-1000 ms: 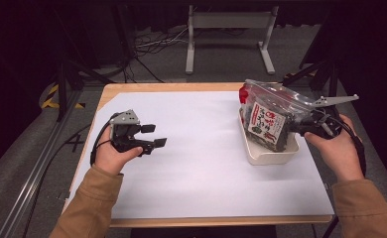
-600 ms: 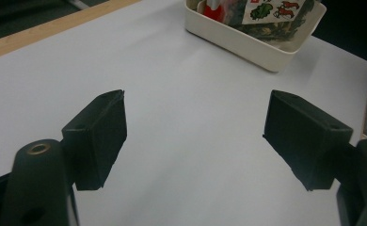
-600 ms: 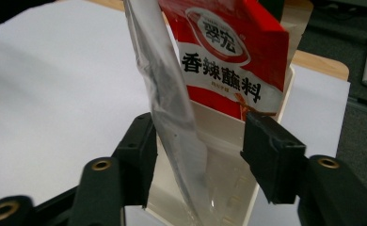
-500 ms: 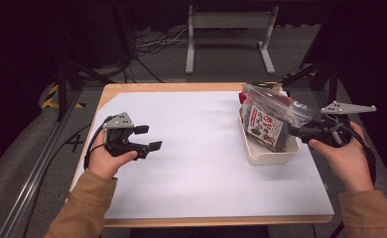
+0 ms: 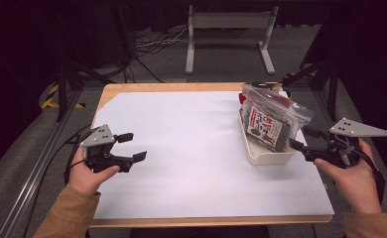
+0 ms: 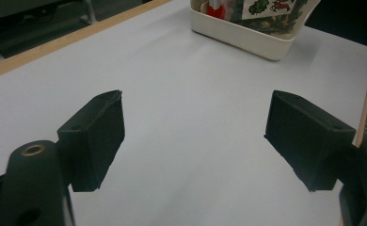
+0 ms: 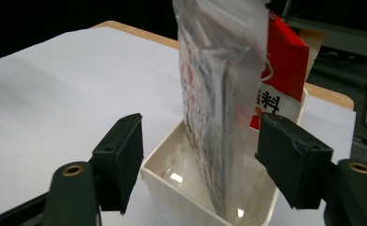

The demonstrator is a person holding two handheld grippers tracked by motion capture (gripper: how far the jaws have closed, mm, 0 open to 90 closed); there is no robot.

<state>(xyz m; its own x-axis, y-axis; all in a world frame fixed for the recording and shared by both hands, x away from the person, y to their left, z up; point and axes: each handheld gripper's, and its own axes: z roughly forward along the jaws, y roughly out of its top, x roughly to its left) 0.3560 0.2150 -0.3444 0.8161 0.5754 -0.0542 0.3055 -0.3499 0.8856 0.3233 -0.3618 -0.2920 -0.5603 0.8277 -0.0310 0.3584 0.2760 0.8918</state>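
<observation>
The setting is a laboratory or test bay arranged for recorded handling trials, not a home; a wooden-edged table (image 5: 181,88) covered by a plain white sheet (image 5: 191,148) serves as the work surface; the surrounding room is dark; loose cables (image 5: 152,47) lie on the grey floor (image 5: 221,64); a grey metal stand (image 5: 229,37) sits behind the table; a rail (image 5: 37,163) runs along the left side; yellow-black hazard tape (image 5: 52,101) marks the floor.

Wood table (image 5: 171,88) w/ white sheet (image 5: 191,148); metal stand (image 5: 228,29) behind.
</observation>
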